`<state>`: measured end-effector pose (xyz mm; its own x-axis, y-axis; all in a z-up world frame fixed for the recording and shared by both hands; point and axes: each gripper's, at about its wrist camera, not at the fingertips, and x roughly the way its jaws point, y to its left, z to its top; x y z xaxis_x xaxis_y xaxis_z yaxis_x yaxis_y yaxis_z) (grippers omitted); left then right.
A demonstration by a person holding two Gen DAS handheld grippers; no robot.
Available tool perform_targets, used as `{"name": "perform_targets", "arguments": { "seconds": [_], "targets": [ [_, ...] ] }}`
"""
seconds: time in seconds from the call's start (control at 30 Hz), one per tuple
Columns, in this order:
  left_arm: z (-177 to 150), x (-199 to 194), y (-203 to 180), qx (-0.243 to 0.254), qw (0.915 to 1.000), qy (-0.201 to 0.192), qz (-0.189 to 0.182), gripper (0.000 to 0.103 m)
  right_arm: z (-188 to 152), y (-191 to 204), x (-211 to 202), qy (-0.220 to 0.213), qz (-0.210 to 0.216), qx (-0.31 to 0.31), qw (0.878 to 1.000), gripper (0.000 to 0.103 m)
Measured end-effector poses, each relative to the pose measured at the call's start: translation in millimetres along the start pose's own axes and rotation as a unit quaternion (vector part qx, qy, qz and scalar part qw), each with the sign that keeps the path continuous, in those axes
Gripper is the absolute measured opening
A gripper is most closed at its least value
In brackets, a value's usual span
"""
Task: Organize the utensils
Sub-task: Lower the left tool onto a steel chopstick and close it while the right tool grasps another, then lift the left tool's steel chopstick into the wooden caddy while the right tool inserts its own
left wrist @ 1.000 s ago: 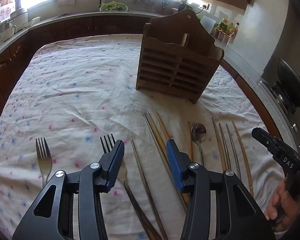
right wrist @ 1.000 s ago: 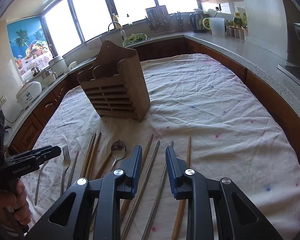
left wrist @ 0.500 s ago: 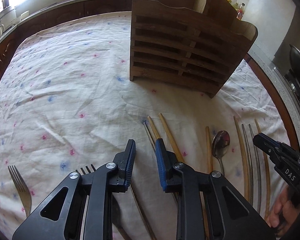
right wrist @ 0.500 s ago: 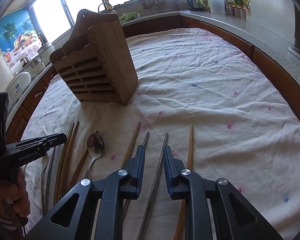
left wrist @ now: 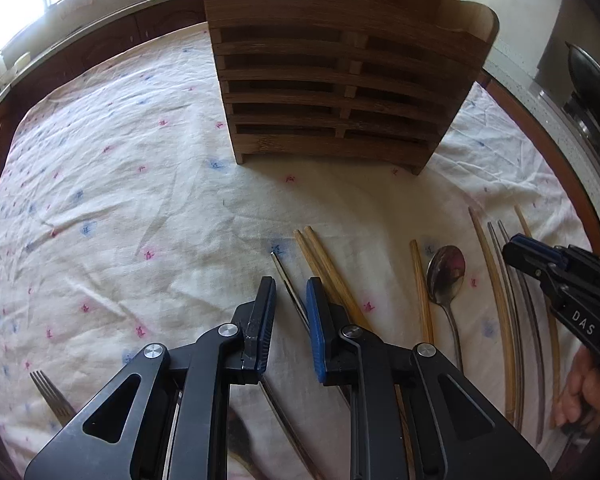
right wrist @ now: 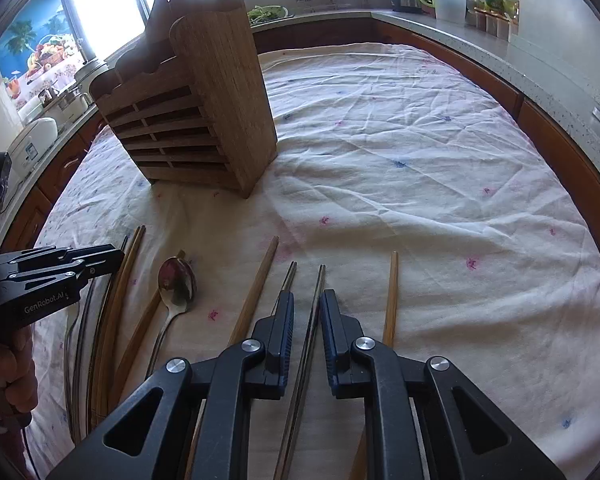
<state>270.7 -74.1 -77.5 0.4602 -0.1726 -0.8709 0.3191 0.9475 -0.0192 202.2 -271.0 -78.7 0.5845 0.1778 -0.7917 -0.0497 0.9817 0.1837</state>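
While jaws were just closing, L gripper (left wrist: pixel 290 285) & R gripper (right wrist: pixel 307 296) each straddle a metal chopstick (left wrist: pixel 283 273), unpinched.

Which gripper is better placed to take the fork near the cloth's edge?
Left, probably: the fork lies beside the left gripper; the right gripper works beyond the spoon. Both have just been closing around metal chopsticks.
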Motion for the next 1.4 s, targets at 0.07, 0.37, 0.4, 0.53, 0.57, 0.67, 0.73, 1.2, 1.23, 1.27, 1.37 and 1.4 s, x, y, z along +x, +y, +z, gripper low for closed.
{"name": "perform_targets", "arguments": {
  "seconds": [0.07,0.37,0.4,0.53,0.57,0.67,0.73,1.2,1.23,1.27,1.37,1.4],
  "targets": [
    [0,0,0,0.001,1.0000,-0.003,-0.002,0.015,-1,-1,0,0.000,0.004,-0.001,1.000,0.013],
    [3,5,-11,0.015,0.9996,-0.022,0.001,0.006,4,7,6,0.000,-0.013,-0.026,1.000,0.014],
    [3,5,-12,0.015,0.9996,-0.023,0.002,0.006,5,8,7,0.000,-0.015,-0.030,0.999,0.013],
    [0,-1,-7,-0.002,0.9994,-0.025,-0.023,0.004,6,5,6,0.003,-0.004,-0.026,1.000,0.005],
    [-3,-7,-6,-0.006,0.9991,-0.031,-0.027,0.004,6,4,3,0.001,0.005,-0.020,1.000,0.004],
    [-11,-32,-2,-0.012,0.9978,-0.054,-0.036,0.004,5,4,-18,-0.023,0.021,-0.011,0.999,0.004],
    [-14,-53,0,-0.017,0.9962,-0.073,-0.045,0.004,6,5,-34,-0.040,0.037,-0.004,0.999,0.004],
    [-38,-182,12,-0.044,0.9755,-0.197,-0.088,0.004,15,23,-142,-0.151,0.062,-0.012,0.986,0.004],
    [-40,-187,12,-0.045,0.9740,-0.203,-0.089,0.004,16,23,-148,-0.158,0.063,-0.013,0.985,0.004],
    [-41,-192,13,-0.046,0.9728,-0.209,-0.090,0.003,18,24,-154,-0.165,0.065,-0.013,0.984,0.004],
    [-44,-204,12,-0.045,0.9694,-0.224,-0.090,0.004,22,28,-169,-0.183,0.065,-0.018,0.981,0.004],
    [-44,-207,12,-0.045,0.9685,-0.228,-0.089,0.003,23,27,-173,-0.187,0.065,-0.019,0.980,0.004]
  ]
}}
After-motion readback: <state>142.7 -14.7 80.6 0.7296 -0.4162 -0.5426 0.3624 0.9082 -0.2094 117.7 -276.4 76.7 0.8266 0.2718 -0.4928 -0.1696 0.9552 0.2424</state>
